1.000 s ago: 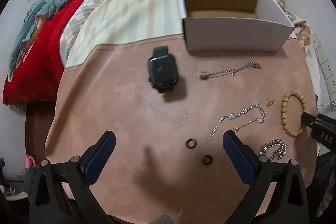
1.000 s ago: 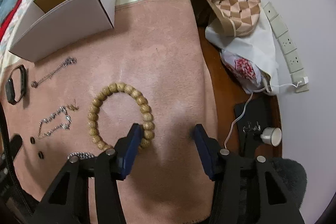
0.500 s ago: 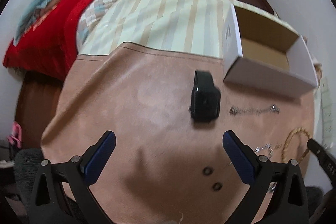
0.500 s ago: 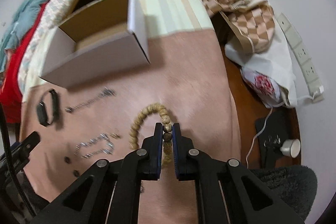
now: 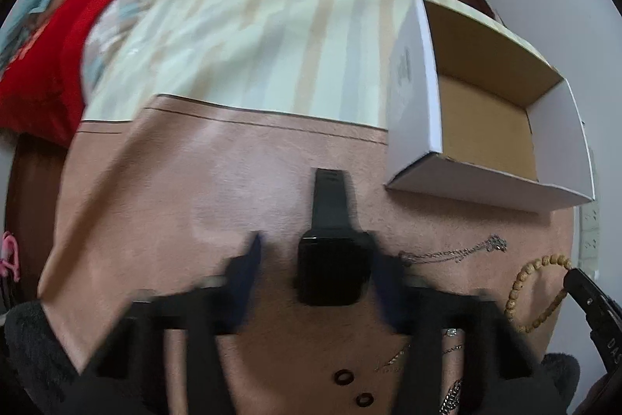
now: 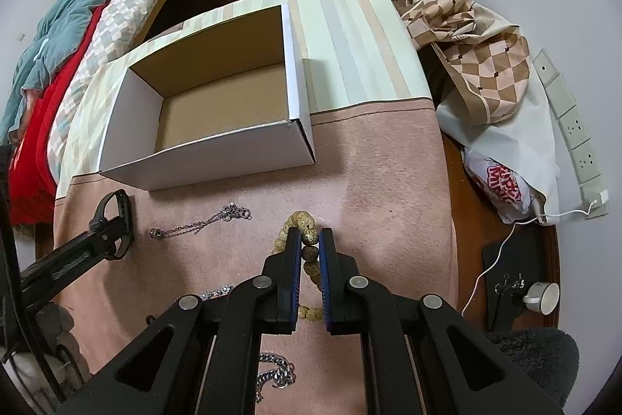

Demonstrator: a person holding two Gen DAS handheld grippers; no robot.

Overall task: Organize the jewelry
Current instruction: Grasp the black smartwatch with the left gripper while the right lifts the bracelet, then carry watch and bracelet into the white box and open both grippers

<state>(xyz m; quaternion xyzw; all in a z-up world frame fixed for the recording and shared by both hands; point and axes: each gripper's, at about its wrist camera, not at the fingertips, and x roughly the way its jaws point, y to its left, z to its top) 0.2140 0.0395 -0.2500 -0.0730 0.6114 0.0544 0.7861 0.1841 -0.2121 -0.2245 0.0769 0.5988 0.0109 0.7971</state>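
My left gripper straddles the black smartwatch on the pink mat; its blurred jaws stand a little off each side of the watch case. My right gripper is shut on the wooden bead bracelet, which also shows in the left wrist view. An open white cardboard box stands empty behind them and shows in the left wrist view too. A thin silver chain lies between the watch and the bracelet.
Two small black rings and more silver chains lie near the front of the mat. A striped cloth covers the table's far part. A checked cloth and bags sit at the right, a bed at the left.
My left gripper moved forward over the watch and its jaws narrowed around it. My right gripper closed on the bead bracelet and moved towards the box.
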